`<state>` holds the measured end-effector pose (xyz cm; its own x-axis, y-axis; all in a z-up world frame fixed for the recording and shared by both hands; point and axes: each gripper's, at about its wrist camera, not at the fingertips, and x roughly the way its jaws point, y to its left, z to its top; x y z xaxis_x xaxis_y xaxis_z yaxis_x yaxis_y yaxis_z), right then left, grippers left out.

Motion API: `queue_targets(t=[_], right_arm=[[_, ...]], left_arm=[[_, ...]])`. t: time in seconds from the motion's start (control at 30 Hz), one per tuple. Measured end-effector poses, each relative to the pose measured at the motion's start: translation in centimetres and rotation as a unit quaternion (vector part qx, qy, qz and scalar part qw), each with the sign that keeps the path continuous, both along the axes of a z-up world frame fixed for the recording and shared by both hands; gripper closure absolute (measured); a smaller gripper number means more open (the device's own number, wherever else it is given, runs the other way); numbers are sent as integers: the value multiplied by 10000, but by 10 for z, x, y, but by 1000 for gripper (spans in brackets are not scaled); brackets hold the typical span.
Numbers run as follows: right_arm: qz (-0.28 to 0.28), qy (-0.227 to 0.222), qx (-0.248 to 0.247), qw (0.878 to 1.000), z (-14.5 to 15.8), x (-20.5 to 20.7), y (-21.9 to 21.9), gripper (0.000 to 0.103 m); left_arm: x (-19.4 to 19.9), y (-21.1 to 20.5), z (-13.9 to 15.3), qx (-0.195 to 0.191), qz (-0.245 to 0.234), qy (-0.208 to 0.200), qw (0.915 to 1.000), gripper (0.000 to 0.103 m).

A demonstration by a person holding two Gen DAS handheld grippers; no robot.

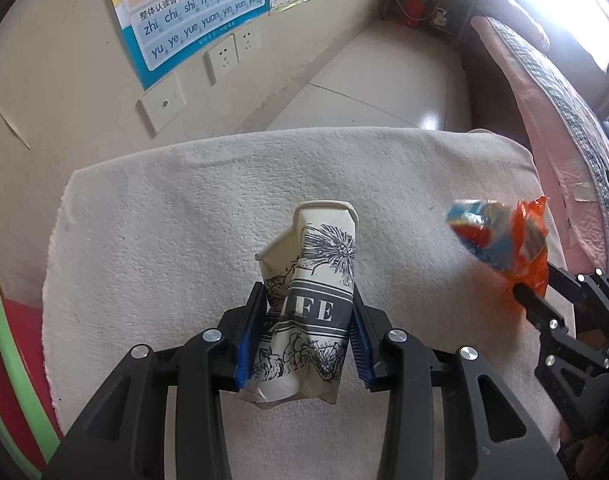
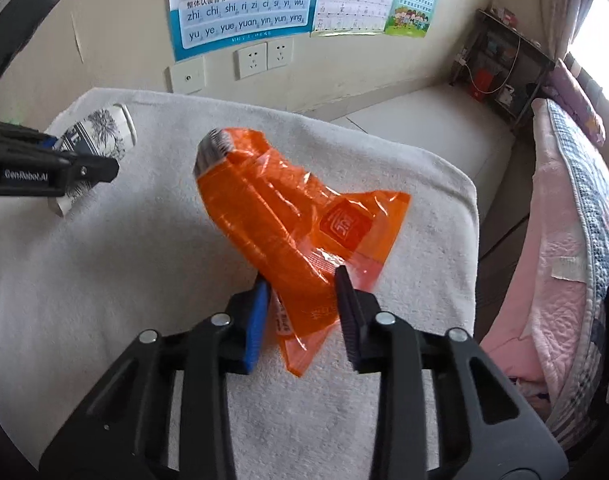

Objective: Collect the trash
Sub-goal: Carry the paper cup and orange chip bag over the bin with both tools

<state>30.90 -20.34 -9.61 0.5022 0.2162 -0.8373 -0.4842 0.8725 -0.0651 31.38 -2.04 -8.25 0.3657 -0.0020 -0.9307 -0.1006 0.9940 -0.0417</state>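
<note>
Left gripper (image 1: 309, 326): black two-finger tool with blue ribbed pads, pointing steeply downward; its fingers are clenched on a crushed white paper cup with dark blue floral print and a lettered band (image 1: 310, 300); the pads press the cup's middle from both sides; the cup's dented rim stands beyond the fingertips, its base lies back between the finger roots; beneath the fingers spreads a cream terry towel covering a raised surface (image 1: 184, 208).

Right gripper (image 2: 302, 312): same black build, one blue pad (image 2: 256, 324) on the left finger, a dark pad on the right; its fingers are grasping a crumpled orange transparent plastic wrapper with a dark ribbed end (image 2: 280, 216); the wrapper's lower part sits pinched between the pads; the bulk of it rises beyond the fingertips, blurred, above the towel; a loose flap hangs below the pads.

Relative placement: in the right wrist view the cup and left gripper lie well to the left of the right fingers; in the left wrist view the wrapper shows orange and blue to the right of the left fingers.

Surroundings: beyond both sets of fingertips, a beige wall with a blue-bordered pinyin poster (image 2: 240, 4) and white wall sockets (image 2: 264, 58); to the right, a pink quilted bed cover (image 2: 560, 248).
</note>
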Motion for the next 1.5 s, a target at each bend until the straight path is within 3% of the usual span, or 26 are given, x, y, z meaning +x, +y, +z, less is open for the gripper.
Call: queue_targets(t=[0.17,0.33,0.4,1.07,1.5], right_arm=[[62,54,277,9996,15,-8,-3,75],[-188,501,1132,9921,30,-12,-20,75],[-292,563,1235,9903,37,-19,-24,75],[-287,-6,1413,9896,134,-130,21,75],[232,-217,1418,9894,165,-165,91,75]], left_arm=[[-6,-4,9,35,-32,-61,10000,66],[-21,0,26,-50,15,-216,9998,66],[-31,2,35,-96,59,-302,9995,66],[-161,61,109,-206,294,-929,9950,65],[-214,120,133,-243,763,-1245,9890,65]])
